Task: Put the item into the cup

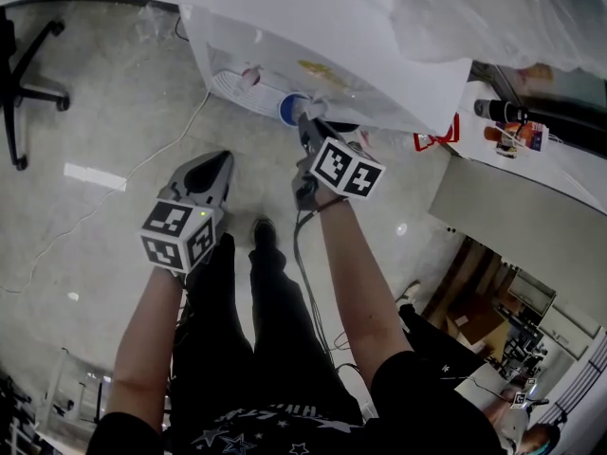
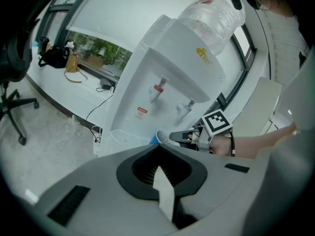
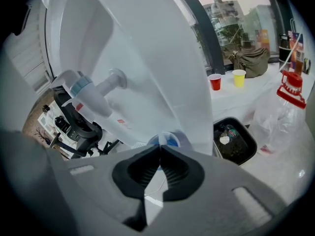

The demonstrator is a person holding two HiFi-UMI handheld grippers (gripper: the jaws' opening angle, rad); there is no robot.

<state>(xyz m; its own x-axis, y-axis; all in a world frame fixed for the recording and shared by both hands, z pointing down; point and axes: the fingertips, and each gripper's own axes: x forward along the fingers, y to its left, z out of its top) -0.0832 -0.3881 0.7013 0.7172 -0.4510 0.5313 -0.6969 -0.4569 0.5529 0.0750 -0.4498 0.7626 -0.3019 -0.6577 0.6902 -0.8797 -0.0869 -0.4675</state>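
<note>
cup (image 1: 290, 110) at dispenser (image 2: 133, 82), bin (image 3: 234, 141) beside — chair (image 1: 38, 94) apart

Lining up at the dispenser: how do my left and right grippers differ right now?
The right gripper is shut on the rim of the blue cup; the left gripper is shut on nothing. The right gripper reaches to the water dispenser; the left gripper hangs back over the floor. Both carry a marker cube.

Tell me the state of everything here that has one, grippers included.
Left gripper: shut, nothing between the jaws.
Right gripper: shut on the blue cup's rim.
Blue cup: held up against the front of the water dispenser.
Water dispenser: no water seen running.
Bin: open, rubbish inside.
Red cup: upright.
</note>
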